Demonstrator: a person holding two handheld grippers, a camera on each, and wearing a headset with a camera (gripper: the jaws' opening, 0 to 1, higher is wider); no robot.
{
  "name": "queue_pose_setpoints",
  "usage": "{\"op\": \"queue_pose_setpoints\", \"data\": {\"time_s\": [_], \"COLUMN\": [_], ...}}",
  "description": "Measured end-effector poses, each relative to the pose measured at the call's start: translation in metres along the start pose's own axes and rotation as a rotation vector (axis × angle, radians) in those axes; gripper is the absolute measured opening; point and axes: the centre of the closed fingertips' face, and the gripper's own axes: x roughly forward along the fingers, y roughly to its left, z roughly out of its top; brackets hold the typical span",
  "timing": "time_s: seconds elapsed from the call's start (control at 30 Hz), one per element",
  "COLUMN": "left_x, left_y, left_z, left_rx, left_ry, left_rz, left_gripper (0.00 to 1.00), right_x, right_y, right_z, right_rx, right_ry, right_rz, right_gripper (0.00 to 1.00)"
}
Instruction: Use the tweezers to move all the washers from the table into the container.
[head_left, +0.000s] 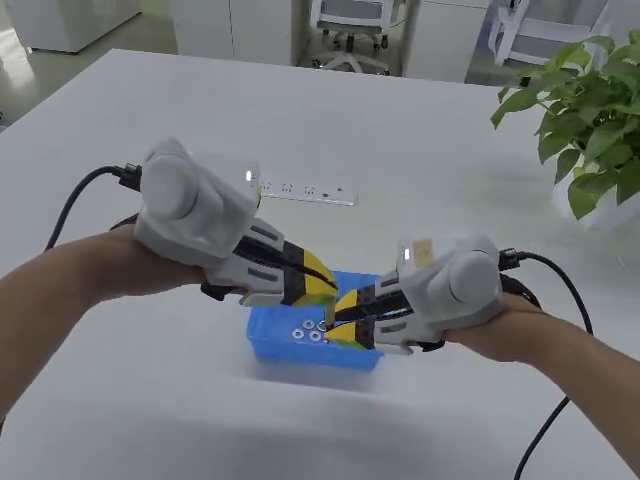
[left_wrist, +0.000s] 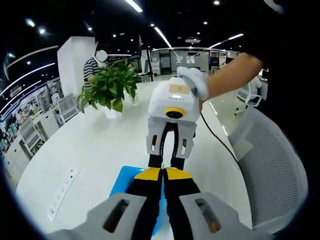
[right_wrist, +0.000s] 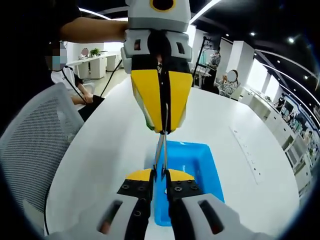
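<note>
So nearest the camera you've got both hands meeting over a blue container (head_left: 300, 352) that sits on the white worktop (head_left: 400, 130). The left gripper (head_left: 325, 283) comes in from the left and the right gripper (head_left: 342, 318) from the right, tips nearly touching just above the container's open top.

The right gripper view is the clearest. A thin pair of metal tweezers (right_wrist: 161, 150) runs straight between the two sets of jaws. The right gripper's yellow-tipped jaws are pinched in on the near end. The left gripper's yellow jaws look pressed together on the far end, with no gap I can make out. So the tweezers hang in the air over the container, pinned at both ends.

A handful of small silver washers (head_left: 305, 333) lie on the container floor, right under the jaws.

Further back on the worktop lies a white power strip (head_left: 300, 190). A leafy green plant (head_left: 590, 110) stands off at the far right, and office chairs (head_left: 350, 20) beyond the edge.
</note>
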Motion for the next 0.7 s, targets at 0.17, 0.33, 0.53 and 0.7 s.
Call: {"op": "queue_pose_setpoints", "data": {"time_s": [0.17, 0.33, 0.53, 0.7], "left_x": [-0.002, -0.005, -0.009, -0.013], "left_y": [-0.008, -0.013, -0.02, -0.027], "left_z": [0.004, 0.007, 0.009, 0.008], "left_rx": [0.002, 0.003, 0.001, 0.0], "left_ry": [-0.005, -0.015, -0.021, -0.022], "left_rz": [-0.016, -0.024, -0.032, -0.044], "left_gripper": [0.05, 0.05, 0.05, 0.05], "right_x": [-0.001, -0.001, 0.0, 0.0], "right_y": [0.006, 0.012, 0.019, 0.027], "right_z": [0.004, 0.012, 0.018, 0.019], "right_rx": [-0.003, -0.004, 0.012, 0.036], "right_ry": [-0.011, -0.025, -0.041, -0.048], "right_rz": [0.002, 0.003, -0.004, -0.007], "right_gripper": [0.12, 0.12, 0.11, 0.1]}}
